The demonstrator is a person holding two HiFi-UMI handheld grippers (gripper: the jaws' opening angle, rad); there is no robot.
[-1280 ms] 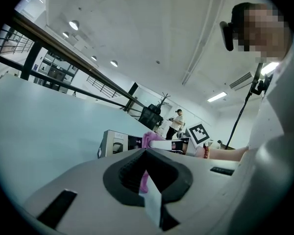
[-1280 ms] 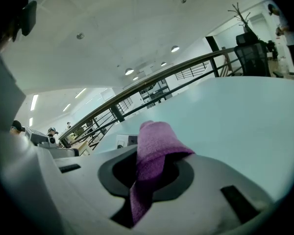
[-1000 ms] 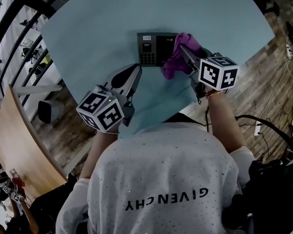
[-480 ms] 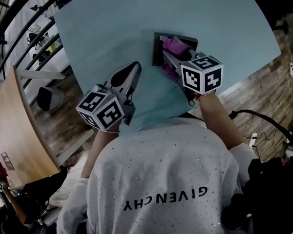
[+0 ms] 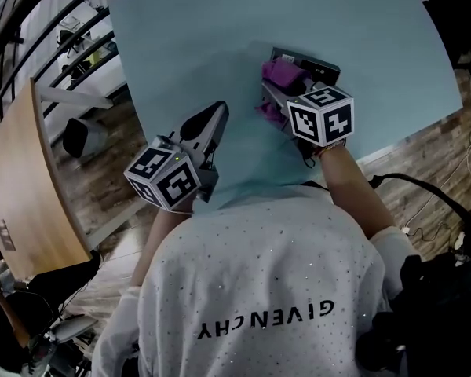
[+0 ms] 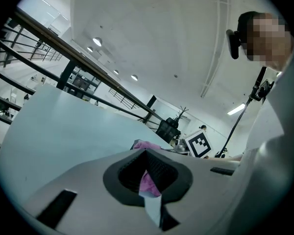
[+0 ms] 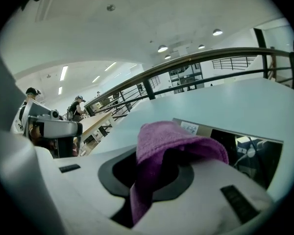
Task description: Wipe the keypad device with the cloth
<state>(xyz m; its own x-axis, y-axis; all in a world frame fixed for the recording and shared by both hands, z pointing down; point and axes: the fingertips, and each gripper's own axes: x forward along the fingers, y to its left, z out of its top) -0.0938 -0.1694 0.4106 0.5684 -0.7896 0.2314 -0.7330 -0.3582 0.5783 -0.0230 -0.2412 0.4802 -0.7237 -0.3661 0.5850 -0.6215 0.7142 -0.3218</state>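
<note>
The dark keypad device (image 5: 314,64) lies on the light blue table (image 5: 188,38), a little right of the middle. A purple cloth (image 5: 280,75) covers its left part, so the keys are hidden. My right gripper (image 5: 272,93) is shut on that cloth and presses it onto the device. In the right gripper view the cloth (image 7: 172,137) hangs over and between my jaws (image 7: 154,173), with the device (image 7: 245,148) just beyond on the right. My left gripper (image 5: 217,112) hovers left of the device, shut and holding nothing. Its own view (image 6: 148,173) shows the cloth (image 6: 147,144) ahead.
The table's near edge runs just under both grippers. A wooden panel (image 5: 27,187) and a black railing (image 5: 55,30) stand to the left, over wood flooring. Cables (image 5: 432,199) lie on the floor at the right. The person's white shirt (image 5: 259,289) fills the lower view.
The right gripper has dragged the cloth across the device from its right end onto its left part, which hides the keys. The head view has shifted. The left gripper has stayed put.
</note>
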